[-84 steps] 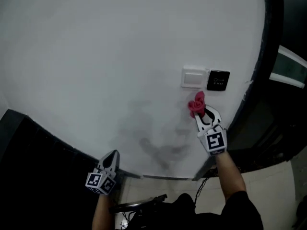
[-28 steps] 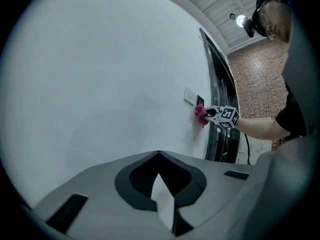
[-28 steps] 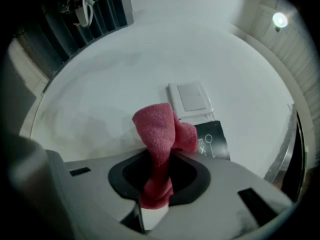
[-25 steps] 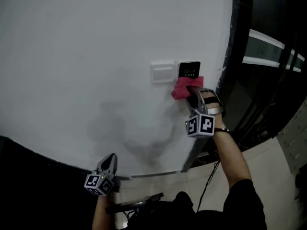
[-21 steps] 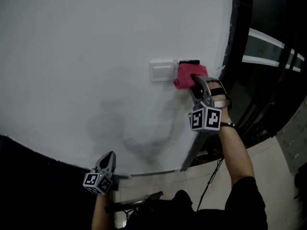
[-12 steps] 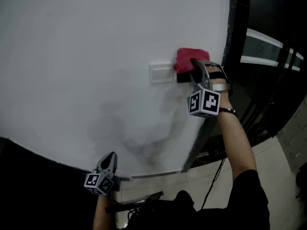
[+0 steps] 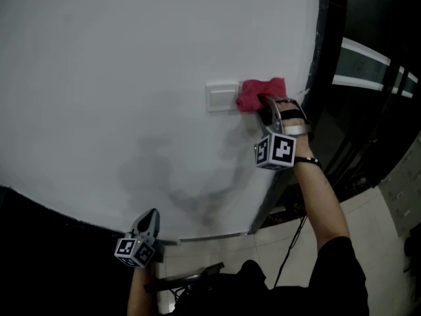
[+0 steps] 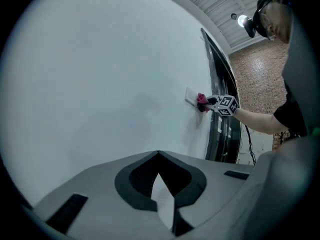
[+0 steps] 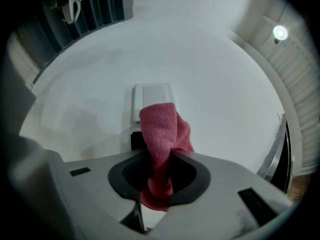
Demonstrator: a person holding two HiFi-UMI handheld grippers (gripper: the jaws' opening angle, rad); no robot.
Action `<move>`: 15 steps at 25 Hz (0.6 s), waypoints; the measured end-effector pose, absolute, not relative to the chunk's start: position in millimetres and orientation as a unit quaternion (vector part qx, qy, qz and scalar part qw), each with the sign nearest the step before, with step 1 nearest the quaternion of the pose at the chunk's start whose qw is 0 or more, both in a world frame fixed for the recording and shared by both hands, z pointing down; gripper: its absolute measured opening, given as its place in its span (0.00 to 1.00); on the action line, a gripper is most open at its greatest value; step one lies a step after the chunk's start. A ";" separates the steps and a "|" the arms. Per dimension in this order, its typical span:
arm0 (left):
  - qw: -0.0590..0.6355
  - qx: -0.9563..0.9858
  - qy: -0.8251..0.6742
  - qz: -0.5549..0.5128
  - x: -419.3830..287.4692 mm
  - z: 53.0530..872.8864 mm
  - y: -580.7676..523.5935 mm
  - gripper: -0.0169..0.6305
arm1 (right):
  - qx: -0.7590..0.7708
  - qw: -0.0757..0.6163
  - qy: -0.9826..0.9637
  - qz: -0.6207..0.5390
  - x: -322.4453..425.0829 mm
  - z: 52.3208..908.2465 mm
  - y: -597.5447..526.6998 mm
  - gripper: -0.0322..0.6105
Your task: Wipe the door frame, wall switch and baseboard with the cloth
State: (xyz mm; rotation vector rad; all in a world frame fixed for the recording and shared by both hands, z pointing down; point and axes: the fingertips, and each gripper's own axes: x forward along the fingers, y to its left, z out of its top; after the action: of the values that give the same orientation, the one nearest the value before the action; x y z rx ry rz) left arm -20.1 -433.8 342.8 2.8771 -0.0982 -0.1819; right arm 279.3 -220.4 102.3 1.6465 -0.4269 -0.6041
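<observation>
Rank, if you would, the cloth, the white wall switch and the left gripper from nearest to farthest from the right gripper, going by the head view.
1. cloth: clamped in the right gripper, right at its tips.
2. white wall switch: on the wall, just left of the cloth.
3. left gripper: far down at the lower left, near the foot of the wall.

The cloth sits against the wall, just right of the wall switch. The door frame stands farther right, and the left tool is low and well left.
</observation>
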 end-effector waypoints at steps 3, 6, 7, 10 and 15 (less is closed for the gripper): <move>0.130 0.989 -0.031 -0.061 -17.8 344.4 -430.8 0.01 | 0.716 0.620 -0.190 -0.259 279.8 107.5 -219.8 0.17; 0.132 0.989 -0.029 -0.061 -17.5 345.9 -429.7 0.01 | 0.716 0.621 -0.193 -0.254 279.2 111.5 -219.1 0.17; 0.133 0.989 -0.029 -0.061 -17.8 346.0 -429.7 0.01 | 0.715 0.622 -0.195 -0.252 279.1 113.3 -219.1 0.17; 0.133 0.989 -0.027 -0.062 -17.6 345.5 -429.0 0.01 | 0.716 0.622 -0.202 -0.244 279.9 121.7 -219.8 0.17; 0.136 0.988 -0.031 -0.064 -21.5 349.2 -431.1 0.01 | 0.718 0.622 -0.206 -0.235 280.9 133.7 -218.4 0.17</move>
State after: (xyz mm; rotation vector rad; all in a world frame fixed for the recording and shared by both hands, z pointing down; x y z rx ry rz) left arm -21.5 -431.1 349.2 2.8609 -0.0895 -0.1846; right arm 280.9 -218.4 133.7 1.6484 -0.4731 -0.5410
